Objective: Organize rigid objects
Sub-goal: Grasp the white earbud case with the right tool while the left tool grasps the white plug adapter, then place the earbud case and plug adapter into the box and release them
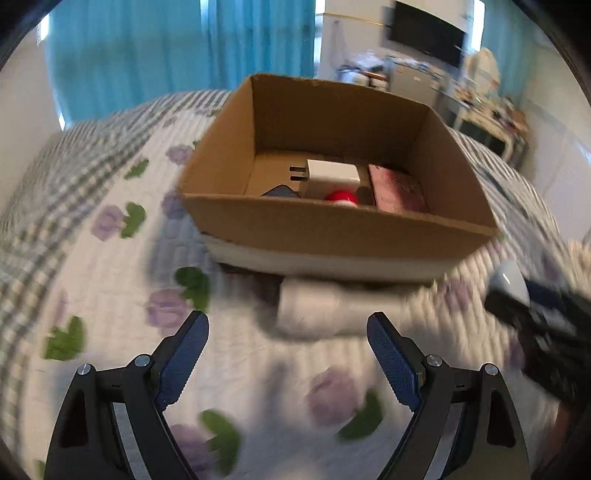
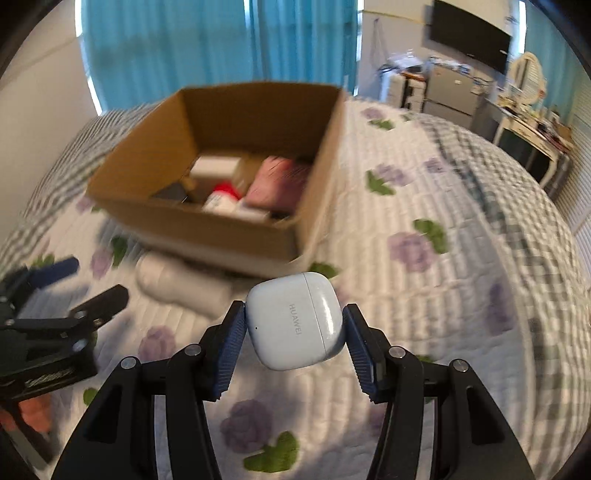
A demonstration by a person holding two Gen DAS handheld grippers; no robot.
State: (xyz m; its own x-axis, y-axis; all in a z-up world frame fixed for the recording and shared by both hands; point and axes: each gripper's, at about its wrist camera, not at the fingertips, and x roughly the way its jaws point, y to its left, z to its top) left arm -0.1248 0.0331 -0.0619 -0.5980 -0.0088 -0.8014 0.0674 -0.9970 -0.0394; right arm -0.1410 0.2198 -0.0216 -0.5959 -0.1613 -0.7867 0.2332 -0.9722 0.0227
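An open cardboard box [image 1: 332,229] [image 2: 221,236] sits on the bed. Inside lie a white plug charger [image 1: 328,177], a red-capped item [image 1: 341,196], a pink packet [image 1: 400,192] and a dark item [image 1: 279,191]. A white bottle [image 1: 317,314] [image 2: 181,284] lies on the quilt in front of the box. My left gripper [image 1: 288,328] is open and empty just before the bottle; it also shows in the right wrist view [image 2: 88,280]. My right gripper [image 2: 295,321] is shut on a white Huawei earbud case [image 2: 295,319], held above the quilt right of the box; the case shows in the left wrist view [image 1: 509,280].
The bed has a white quilt [image 2: 424,206] with purple flowers and a checked border. Blue curtains [image 1: 177,55] hang behind. A wall TV [image 2: 469,33], cabinets and a cluttered desk [image 2: 524,129] stand at the far right.
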